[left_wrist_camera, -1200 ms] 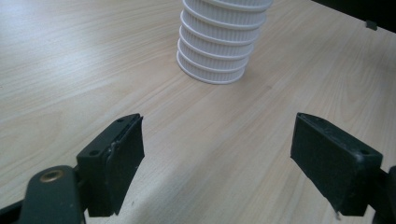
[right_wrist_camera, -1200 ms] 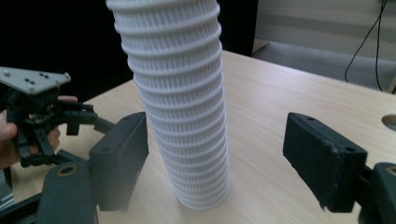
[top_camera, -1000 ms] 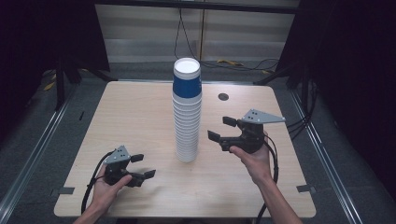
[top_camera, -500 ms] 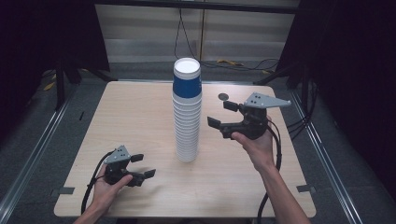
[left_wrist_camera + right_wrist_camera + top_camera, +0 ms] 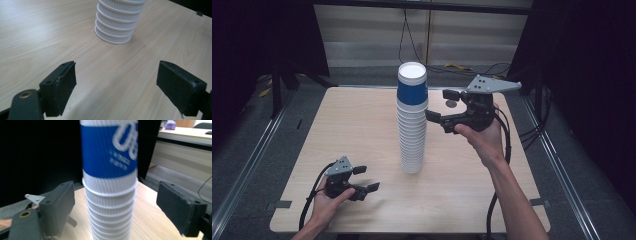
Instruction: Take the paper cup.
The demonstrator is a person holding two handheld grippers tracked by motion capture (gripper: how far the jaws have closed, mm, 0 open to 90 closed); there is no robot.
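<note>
A tall stack of white ribbed paper cups (image 5: 412, 140) stands upright in the middle of the wooden table (image 5: 352, 120); its top cup (image 5: 412, 85) is blue with white lettering. My right gripper (image 5: 439, 105) is raised just right of the stack's upper part, open, its jaws pointing at the cups without touching them. In the right gripper view the blue cup (image 5: 110, 150) stands ahead between the open jaws of the right gripper (image 5: 116, 207). My left gripper (image 5: 366, 178) rests low near the table's front left, open. In the left gripper view the stack's base (image 5: 116, 22) lies ahead of the left gripper (image 5: 116, 85).
A small dark round spot (image 5: 451, 104) marks the table behind the right gripper. Cables (image 5: 472, 67) lie on the floor beyond the far edge. Metal rails (image 5: 247, 165) run along both sides of the table. Bare wood surrounds the stack.
My right gripper has risen and moved forward, from the stack's middle height up to its blue top cup. The left gripper has stayed almost still.
</note>
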